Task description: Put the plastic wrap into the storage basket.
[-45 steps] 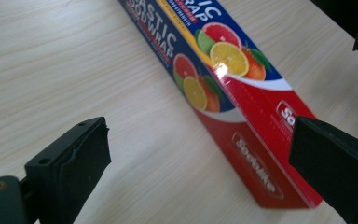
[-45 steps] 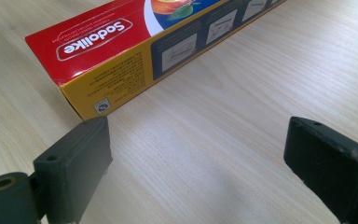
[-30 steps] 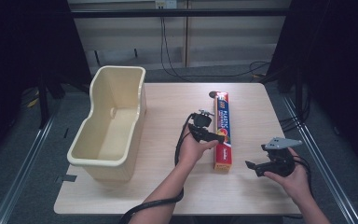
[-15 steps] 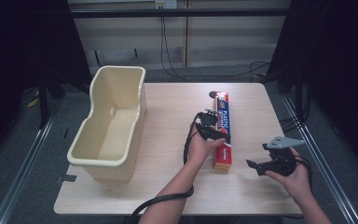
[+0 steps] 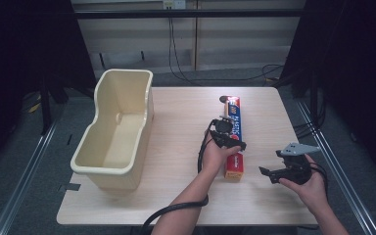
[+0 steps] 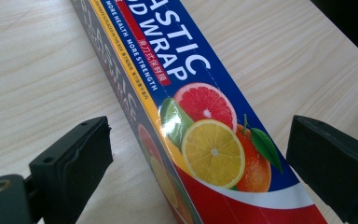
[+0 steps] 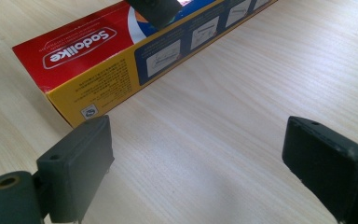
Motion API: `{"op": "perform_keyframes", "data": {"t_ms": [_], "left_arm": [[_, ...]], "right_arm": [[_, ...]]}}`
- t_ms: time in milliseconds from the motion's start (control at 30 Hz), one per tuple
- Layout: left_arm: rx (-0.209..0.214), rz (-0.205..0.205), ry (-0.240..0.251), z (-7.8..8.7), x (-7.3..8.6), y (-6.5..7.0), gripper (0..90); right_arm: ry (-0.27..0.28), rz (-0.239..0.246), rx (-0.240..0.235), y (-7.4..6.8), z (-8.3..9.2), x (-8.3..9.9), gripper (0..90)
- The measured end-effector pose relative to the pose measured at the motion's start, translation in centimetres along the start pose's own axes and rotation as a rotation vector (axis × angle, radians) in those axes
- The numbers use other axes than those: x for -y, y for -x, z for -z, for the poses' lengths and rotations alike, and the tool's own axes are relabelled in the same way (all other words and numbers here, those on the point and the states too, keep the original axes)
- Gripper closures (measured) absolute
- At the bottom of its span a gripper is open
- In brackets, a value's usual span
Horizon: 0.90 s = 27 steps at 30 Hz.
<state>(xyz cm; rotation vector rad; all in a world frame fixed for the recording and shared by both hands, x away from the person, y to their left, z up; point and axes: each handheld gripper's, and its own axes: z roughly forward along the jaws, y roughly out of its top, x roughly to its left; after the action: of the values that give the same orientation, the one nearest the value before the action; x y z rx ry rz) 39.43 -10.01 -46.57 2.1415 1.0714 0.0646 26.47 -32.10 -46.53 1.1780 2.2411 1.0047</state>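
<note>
Straddling the plastic wrap box (image 6: 200, 135) across its long axis, the left gripper (image 5: 227, 138) holds its jaws spread either side, while the spread-jawed right gripper (image 5: 285, 170) hovers farther off near the desk's (image 5: 176, 196) right edge.

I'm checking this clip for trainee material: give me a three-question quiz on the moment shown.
1. True or false: the left gripper has its jaws open on either side of the plastic wrap box.
2. What stands on the table's left part? A) cream tub B) metal pot C) glass jar
3. Fill in: the right gripper hovers over bare ____, its jaws open.

Key: 1 true; 2 A, the cream tub; 3 table.
</note>
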Motion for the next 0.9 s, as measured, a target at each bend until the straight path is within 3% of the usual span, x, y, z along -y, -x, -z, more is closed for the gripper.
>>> {"op": "perform_keyframes", "data": {"t_ms": [100,133,167,233,400,433,467,500,600,667,833,900], "left_arm": [[0.010,0.012,-0.020,-0.3,0.0,0.1,9.9],[0.002,-0.001,-0.026,-0.4,0.1,0.1,10.4],[0.010,0.014,-0.015,-0.6,0.2,0.2,11.1],[0.015,-0.002,-0.031,-0.8,0.3,0.2,12.3],[0.017,0.018,-0.044,-0.8,0.3,0.2,15.9],[0.012,0.010,-0.078,-0.5,0.3,0.0,17.4],[0.014,0.023,-0.078,-0.4,0.3,0.0,19.7],[0.007,-0.001,-0.098,0.0,0.3,-0.1,21.2],[0.003,0.031,-0.091,0.8,0.6,-0.7,29.4],[0.008,0.009,-0.105,1.5,0.9,-1.5,32.9],[0.003,0.020,-0.112,3.0,1.7,-2.3,37.0],[0.006,-0.009,-0.135,3.6,2.0,-2.8,37.4]], "right_arm": [[0.006,-0.002,0.003,0.0,0.1,0.0,8.8],[0.004,-0.002,0.004,0.0,0.0,0.0,8.7],[0.003,0.000,0.000,0.0,0.0,0.0,8.8],[0.001,0.001,0.004,0.0,0.0,0.0,8.8],[0.002,0.005,0.001,0.0,0.0,0.0,8.9],[0.002,0.006,0.002,0.0,0.0,0.0,8.9],[0.000,0.006,0.003,0.0,0.0,0.0,9.0],[-0.001,0.006,0.003,0.0,0.0,0.0,9.0],[-0.001,0.012,-0.003,0.0,-0.1,0.0,8.9],[-0.005,0.009,-0.007,-0.1,-0.2,-0.1,9.0],[-0.009,0.017,-0.003,-0.3,-0.4,-0.2,8.9],[-0.006,0.020,-0.003,-0.4,-0.5,-0.2,8.9]]}}
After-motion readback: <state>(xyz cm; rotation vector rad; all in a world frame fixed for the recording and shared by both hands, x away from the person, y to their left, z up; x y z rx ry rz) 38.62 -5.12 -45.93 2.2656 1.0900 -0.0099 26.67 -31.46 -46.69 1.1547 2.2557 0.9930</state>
